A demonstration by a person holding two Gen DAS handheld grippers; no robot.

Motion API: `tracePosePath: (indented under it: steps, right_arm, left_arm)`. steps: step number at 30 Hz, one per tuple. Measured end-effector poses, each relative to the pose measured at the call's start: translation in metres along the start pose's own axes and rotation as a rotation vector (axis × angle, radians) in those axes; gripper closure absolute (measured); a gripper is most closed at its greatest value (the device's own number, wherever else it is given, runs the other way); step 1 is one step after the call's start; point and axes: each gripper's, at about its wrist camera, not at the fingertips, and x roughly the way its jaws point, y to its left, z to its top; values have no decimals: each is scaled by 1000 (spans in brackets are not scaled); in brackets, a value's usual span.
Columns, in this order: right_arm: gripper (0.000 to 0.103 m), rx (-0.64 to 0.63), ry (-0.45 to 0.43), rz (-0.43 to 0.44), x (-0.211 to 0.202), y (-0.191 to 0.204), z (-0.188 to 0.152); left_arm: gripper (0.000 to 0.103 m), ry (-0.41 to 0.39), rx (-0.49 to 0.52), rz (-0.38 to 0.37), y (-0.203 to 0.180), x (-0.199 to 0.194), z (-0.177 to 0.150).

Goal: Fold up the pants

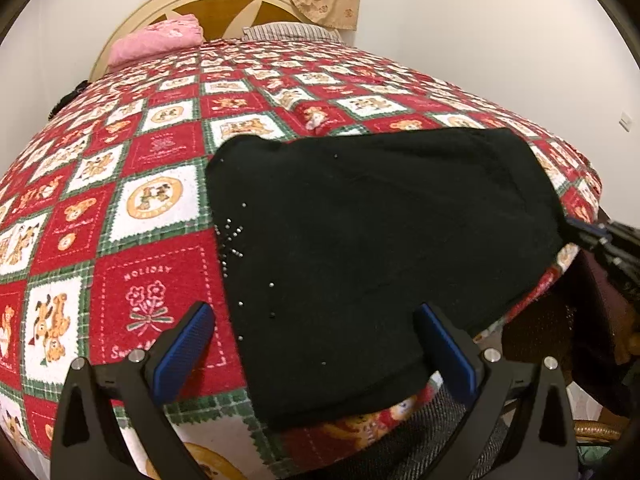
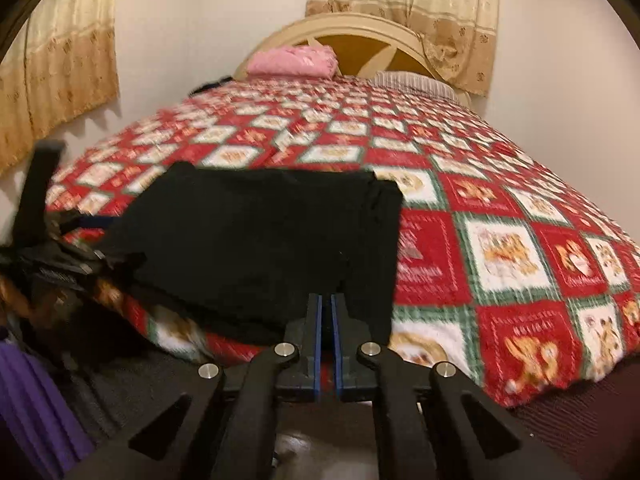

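There was one pair of black pants (image 1: 380, 248), one pink folded cloth (image 1: 158, 42), one striped pillow (image 1: 292, 32), two grippers (image 1: 316, 344)

Beyond the pants (image 1: 380, 248) you have bare blanket (image 1: 168, 152) up to the pink pillow (image 1: 160, 42) and headboard (image 1: 224, 4) blocking the far end.

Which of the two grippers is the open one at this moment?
The left gripper: its blue-padded fingers stand wide apart over the black pants, while the right gripper has its pads nearly together.
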Motion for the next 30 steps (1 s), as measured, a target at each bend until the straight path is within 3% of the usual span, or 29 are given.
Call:
tracePosePath:
  steps: [4, 7, 10, 11, 12, 14, 16, 20, 25, 28, 30]
  right_arm:
    - [99, 52, 3, 24, 6, -10, -8]
    - [97, 74, -52, 57, -10, -13, 1]
    - [93, 175, -139, 85, -25, -24, 12]
    - [80, 204, -161, 97, -28, -27, 15]
    - [56, 223, -189, 99, -29, -29, 20]
    - [36, 218, -230, 91, -26, -25, 30]
    - [37, 178, -266, 95, -19, -13, 45]
    - [37, 98, -244, 67, 15, 9, 76]
    - [37, 174, -73, 12, 73, -7, 87]
    - [37, 183, -54, -46, 83, -20, 82]
    - [37, 268, -76, 18, 77, -34, 78]
  left_arm:
    - [0, 0, 15, 5, -2, -2, -2]
    - [0, -3, 0, 14, 4, -8, 1]
    - [0, -33, -16, 40, 10, -18, 11]
    - [0, -41, -23, 45, 12, -21, 16]
    - [0, -45, -33, 51, 14, -22, 21]
    - [0, -45, -51, 75, 18, -19, 30]
    - [0, -37, -73, 118, 20, -11, 39]
    - [0, -7, -112, 146, 21, 7, 50]
    - [0, 25, -100, 185, 16, 25, 51]
    - [0, 35, -127, 161, 19, 29, 51]
    - [0, 43, -147, 148, 22, 30, 51]
